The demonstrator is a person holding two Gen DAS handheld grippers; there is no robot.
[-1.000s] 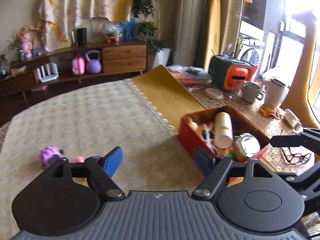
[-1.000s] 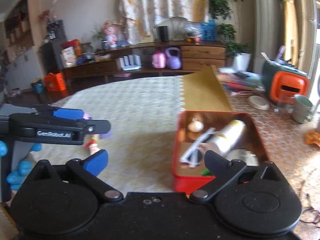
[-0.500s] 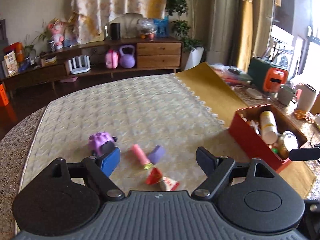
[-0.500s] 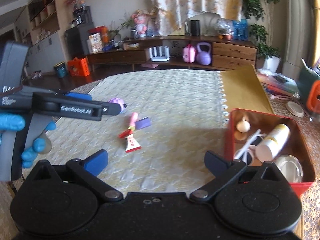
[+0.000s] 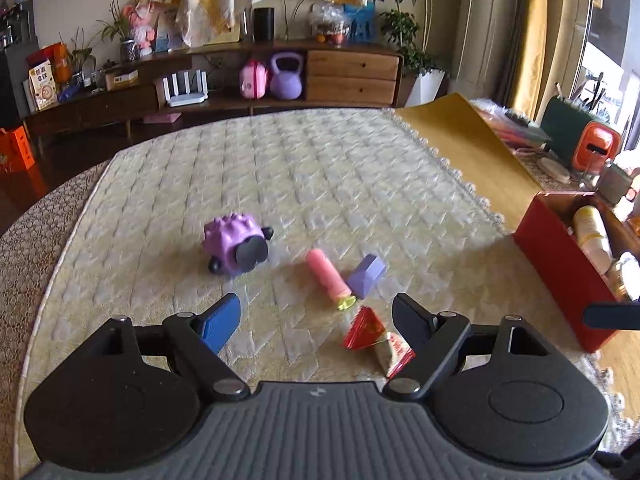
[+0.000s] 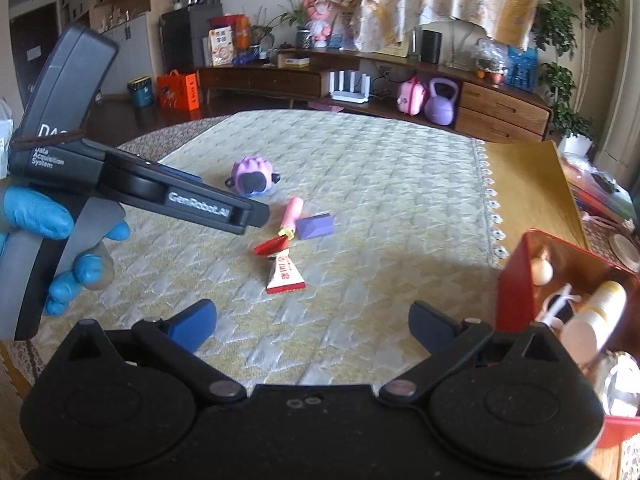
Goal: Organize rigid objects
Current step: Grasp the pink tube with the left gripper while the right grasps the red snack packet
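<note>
On the quilted cloth lie a purple sheep toy, a pink cylinder, a lilac block and two red-and-white triangular packets. My left gripper hovers open just short of the packets, nothing between its fingers. In the right wrist view it shows from the side, held by a blue-gloved hand. My right gripper is open over bare cloth, the packets ahead of it. The red box on the right holds a bottle, a tin and small items.
A yellow mat lies beyond the cloth's fringe at the right. Past it stand an orange-green appliance and cups. A low wooden sideboard with a purple kettlebell runs along the far wall. The table's edge curves at the left.
Both views have swung left from the red box toward the small items on the cloth and sunk closer to them. The left gripper now reaches over the items in the right wrist view.
</note>
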